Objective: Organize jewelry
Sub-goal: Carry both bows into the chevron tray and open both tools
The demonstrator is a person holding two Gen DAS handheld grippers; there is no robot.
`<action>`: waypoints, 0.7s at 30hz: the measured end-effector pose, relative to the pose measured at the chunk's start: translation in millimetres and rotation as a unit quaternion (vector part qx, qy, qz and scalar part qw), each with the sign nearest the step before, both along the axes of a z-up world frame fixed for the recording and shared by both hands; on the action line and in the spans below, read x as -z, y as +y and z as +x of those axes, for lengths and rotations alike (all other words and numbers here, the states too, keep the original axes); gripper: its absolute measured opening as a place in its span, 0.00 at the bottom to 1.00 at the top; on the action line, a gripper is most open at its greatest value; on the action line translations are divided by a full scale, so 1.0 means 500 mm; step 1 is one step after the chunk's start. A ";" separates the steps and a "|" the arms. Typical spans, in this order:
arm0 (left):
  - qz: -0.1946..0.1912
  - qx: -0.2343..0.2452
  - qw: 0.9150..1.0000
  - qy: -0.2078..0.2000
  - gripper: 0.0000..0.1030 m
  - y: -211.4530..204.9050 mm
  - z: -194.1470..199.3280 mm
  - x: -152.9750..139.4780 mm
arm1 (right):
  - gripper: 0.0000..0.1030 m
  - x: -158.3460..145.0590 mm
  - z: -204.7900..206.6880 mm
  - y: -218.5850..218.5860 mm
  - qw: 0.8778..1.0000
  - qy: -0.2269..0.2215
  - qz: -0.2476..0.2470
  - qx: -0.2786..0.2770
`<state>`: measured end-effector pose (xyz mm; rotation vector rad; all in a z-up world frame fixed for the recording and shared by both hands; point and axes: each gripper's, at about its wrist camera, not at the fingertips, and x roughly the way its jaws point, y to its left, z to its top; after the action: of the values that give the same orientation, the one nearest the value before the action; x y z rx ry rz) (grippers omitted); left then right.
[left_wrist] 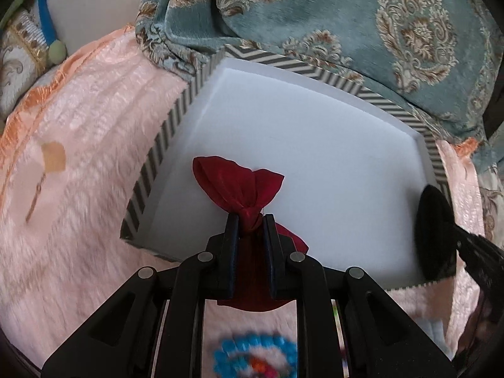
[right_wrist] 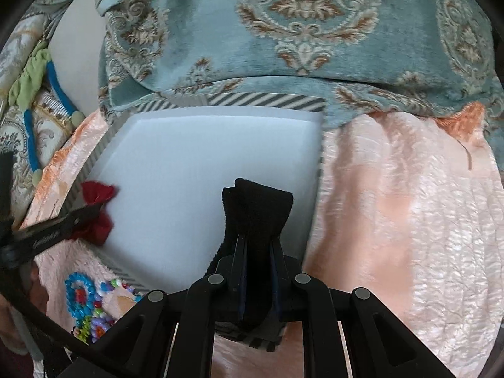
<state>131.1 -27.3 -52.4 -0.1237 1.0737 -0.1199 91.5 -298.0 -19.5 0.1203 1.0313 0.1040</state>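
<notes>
A shallow box with a grey-and-white striped rim [left_wrist: 163, 138] and a bare white foam floor [left_wrist: 299, 157] lies on a pink fuzzy cloth. My left gripper [left_wrist: 251, 220] is shut on the neck of a dark red fabric pouch [left_wrist: 239, 182], which hangs over the box's near left part. My right gripper [right_wrist: 258, 239] is shut on a black velvet pouch [right_wrist: 255, 211] over the box's near right part. Each view shows the other tool: the black pouch [left_wrist: 434, 230] at the right edge, the red pouch [right_wrist: 97, 195] at the left. The striped rim [right_wrist: 252, 99] shows at the back of the box.
A teal cloth with gold damask [left_wrist: 346, 15] drapes over the box's far edge. Beaded jewelry in blue, red and green [right_wrist: 85, 302] lies on the pink cloth [right_wrist: 409, 204] near the box's front left corner. A small tan tag [left_wrist: 53, 157] lies on the pink cloth [left_wrist: 78, 173] to the left.
</notes>
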 end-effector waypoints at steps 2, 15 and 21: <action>0.005 -0.002 1.000 -0.003 0.15 -0.006 -0.009 -0.004 | 0.11 -0.001 0.001 -0.003 1.000 0.001 0.009 0.006; 0.051 -0.024 0.998 -0.029 0.50 0.020 -0.024 -0.029 | 0.44 -0.072 -0.051 0.041 0.998 -0.022 0.051 0.005; 0.049 -0.024 0.997 -0.055 0.50 0.022 -0.080 -0.076 | 0.55 -0.126 -0.118 0.062 0.998 -0.053 0.042 0.003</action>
<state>90.9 -16.1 -14.3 -0.0539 0.9644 -0.0308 32.6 -267.2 43.3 0.1913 0.9217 0.1470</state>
